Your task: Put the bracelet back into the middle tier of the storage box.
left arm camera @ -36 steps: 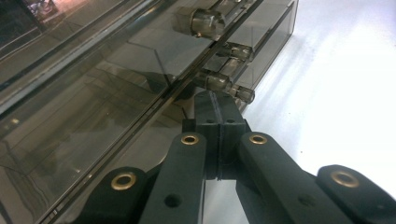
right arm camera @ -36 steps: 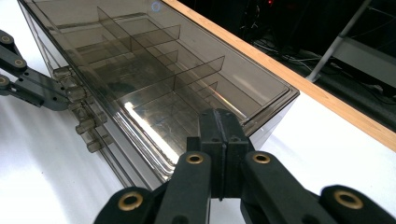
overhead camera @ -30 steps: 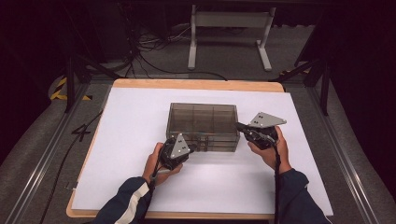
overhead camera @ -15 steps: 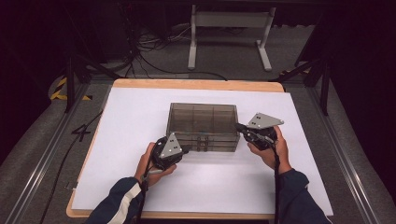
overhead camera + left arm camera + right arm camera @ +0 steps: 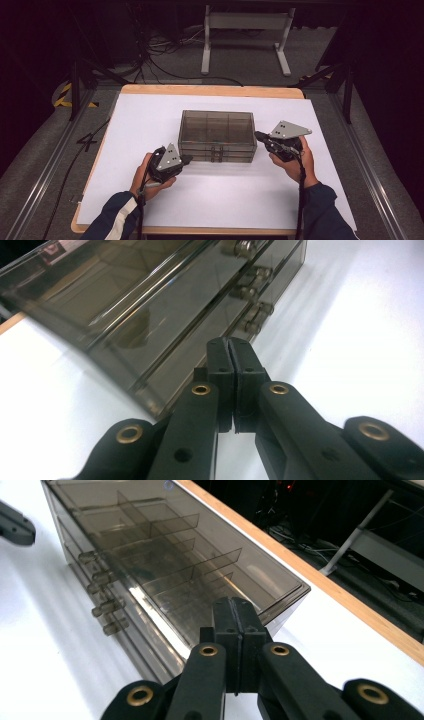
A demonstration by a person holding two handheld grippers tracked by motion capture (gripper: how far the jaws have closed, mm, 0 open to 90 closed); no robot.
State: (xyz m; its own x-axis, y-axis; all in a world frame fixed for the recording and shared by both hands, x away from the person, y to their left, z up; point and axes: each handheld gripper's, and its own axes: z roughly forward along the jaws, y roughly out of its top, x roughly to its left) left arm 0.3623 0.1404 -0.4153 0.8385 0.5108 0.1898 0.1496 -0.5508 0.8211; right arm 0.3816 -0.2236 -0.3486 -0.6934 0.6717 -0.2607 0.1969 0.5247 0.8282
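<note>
Smoked-plastic drawer box (image 5: 217, 135) sits mid tabletop (image 5: 150, 115), all drawers in. Left claw (image 5: 187, 159) has backed off the front's left end since a second ago, toward the near-left; jaws pressed together, empty. Right claw (image 5: 259, 135) closed too, empty, parked at the box's right end. Knobs (image 5: 252, 295) untouched, so no drawer pull started yet.

A dark mark that looks like the digit 4 (image 5: 86, 142) stands on the grey floor (image 5: 30, 165) left of the table; nothing else is readable.
</note>
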